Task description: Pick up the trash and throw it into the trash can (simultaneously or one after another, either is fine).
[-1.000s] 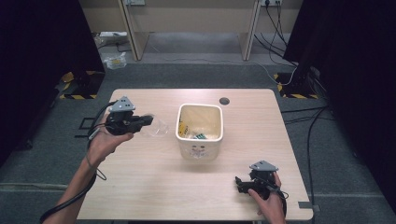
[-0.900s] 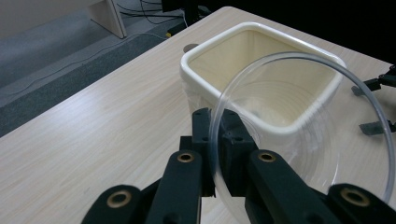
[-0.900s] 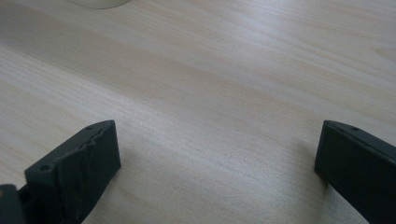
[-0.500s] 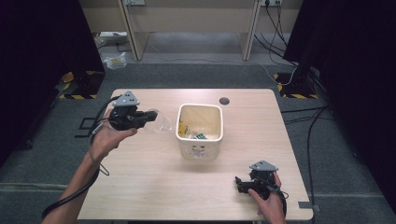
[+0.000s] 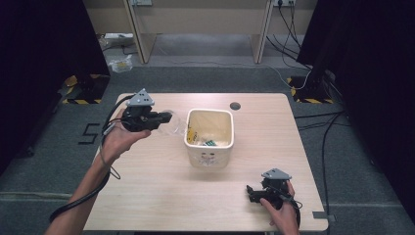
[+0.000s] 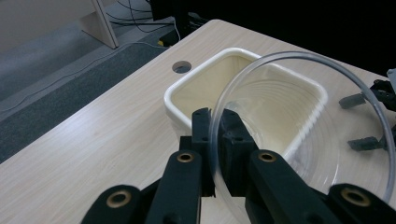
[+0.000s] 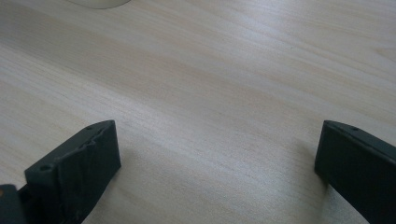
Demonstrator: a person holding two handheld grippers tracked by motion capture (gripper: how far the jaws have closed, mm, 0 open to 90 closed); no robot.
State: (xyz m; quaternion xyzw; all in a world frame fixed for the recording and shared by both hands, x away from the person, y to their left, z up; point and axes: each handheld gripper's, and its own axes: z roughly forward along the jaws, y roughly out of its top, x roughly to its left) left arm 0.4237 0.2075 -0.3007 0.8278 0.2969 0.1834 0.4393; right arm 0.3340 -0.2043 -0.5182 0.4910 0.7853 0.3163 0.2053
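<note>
Your high view looks forward and down from above your side of the pale wooden table (image 5: 156, 196), taking in the whole top. Your left gripper view rides close behind its jaws, facing the cream square plastic bin (image 6: 187, 100) through a clear plastic cup (image 6: 327, 154); the high view shares that bin (image 5: 210, 152). Your right gripper view sits low, almost against the tabletop (image 7: 210, 93)

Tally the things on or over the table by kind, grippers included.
Grippers: 2, left gripper and right gripper
Clear plastic cups: 1, clear cup
Cream square bins: 1, cream bin
Total: 4
</note>
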